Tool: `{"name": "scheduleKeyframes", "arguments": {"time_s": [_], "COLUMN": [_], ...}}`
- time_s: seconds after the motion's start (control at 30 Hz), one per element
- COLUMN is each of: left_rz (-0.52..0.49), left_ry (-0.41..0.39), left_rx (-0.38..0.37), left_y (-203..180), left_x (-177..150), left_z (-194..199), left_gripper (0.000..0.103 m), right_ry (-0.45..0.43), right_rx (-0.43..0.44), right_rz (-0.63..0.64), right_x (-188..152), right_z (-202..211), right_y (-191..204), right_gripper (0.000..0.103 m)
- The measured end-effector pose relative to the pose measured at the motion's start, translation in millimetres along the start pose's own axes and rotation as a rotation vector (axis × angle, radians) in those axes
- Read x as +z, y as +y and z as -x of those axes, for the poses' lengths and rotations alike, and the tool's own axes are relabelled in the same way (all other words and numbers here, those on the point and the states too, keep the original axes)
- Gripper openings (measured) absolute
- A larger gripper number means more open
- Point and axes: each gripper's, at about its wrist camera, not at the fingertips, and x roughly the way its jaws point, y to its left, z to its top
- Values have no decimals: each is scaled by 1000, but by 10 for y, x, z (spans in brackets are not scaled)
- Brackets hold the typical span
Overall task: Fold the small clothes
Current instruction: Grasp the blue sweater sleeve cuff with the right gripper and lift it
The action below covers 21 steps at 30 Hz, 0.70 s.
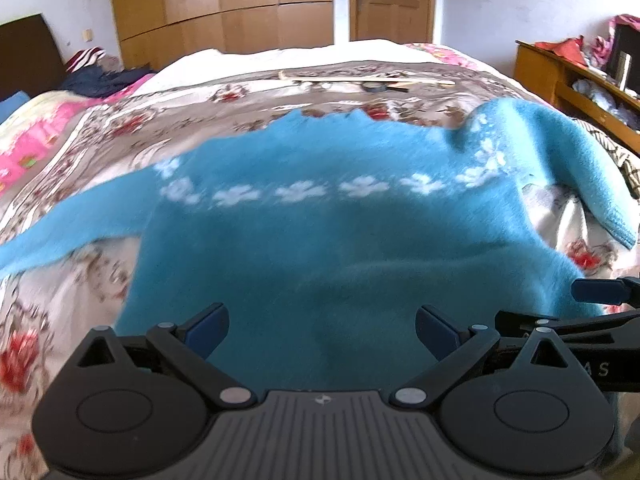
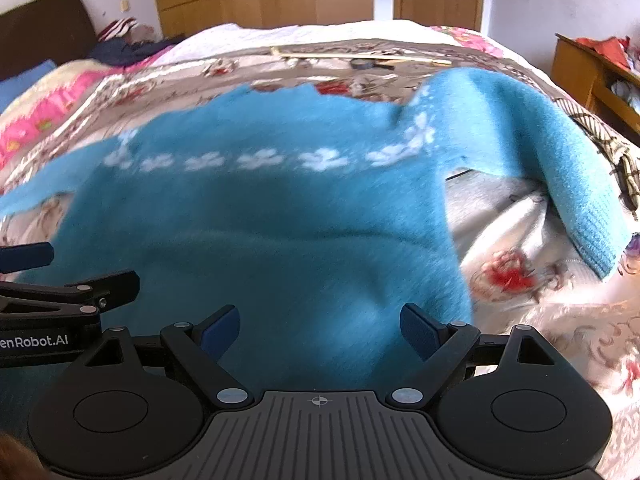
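A small fuzzy blue sweater point(image 1: 320, 232) with a band of white flowers lies spread on the bed, hem nearest me; it also shows in the right wrist view point(image 2: 260, 216). Its right sleeve point(image 1: 560, 160) bends back over the bed, also seen from the right wrist point(image 2: 540, 152). Its left sleeve point(image 1: 72, 224) stretches out to the left. My left gripper point(image 1: 322, 334) is open over the hem, jaws wide apart, holding nothing. My right gripper point(image 2: 320, 330) is open over the hem's right part, empty. Each gripper shows at the other view's edge, the right one point(image 1: 600, 292) and the left one point(image 2: 24, 258).
The bed has a floral quilt point(image 1: 120, 136). A wooden stick point(image 1: 368, 78) and a tape roll point(image 1: 374, 87) lie at its far side. A clothes pile point(image 1: 100, 72) sits far left. A wooden shelf point(image 1: 576, 76) stands at right. A checked cloth point(image 2: 600, 136) lies by the right sleeve.
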Motion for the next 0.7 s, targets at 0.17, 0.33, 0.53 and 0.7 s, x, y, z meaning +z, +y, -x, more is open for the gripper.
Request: {"name": "scheduleKeyframes", "arguments": {"time_s": [0.17,0.33,0.53,0.7], "left_rz": [-24,-42,-82,-116], "left_ry": [5,8,-12,-13], "left_rx": [-35,-86,-156,-207], "left_y": [-143,-345,-643,-922], "left_x": [173,333,522,670], "left_z": [-162,-343,-494,-661], "left_gripper": [103,103,103,103], "right_ry": [-25,-39,-134,-152], "right_rx": [-25,-60,-128,-201], "right_rz": [-69,-235,-375,-468], "right_x": [145,259,237,135], "right_z": [-60,-137,0,10], "right_y": [-354,-966,-1696,-2192], "right_gripper": [89,88,88,88]}}
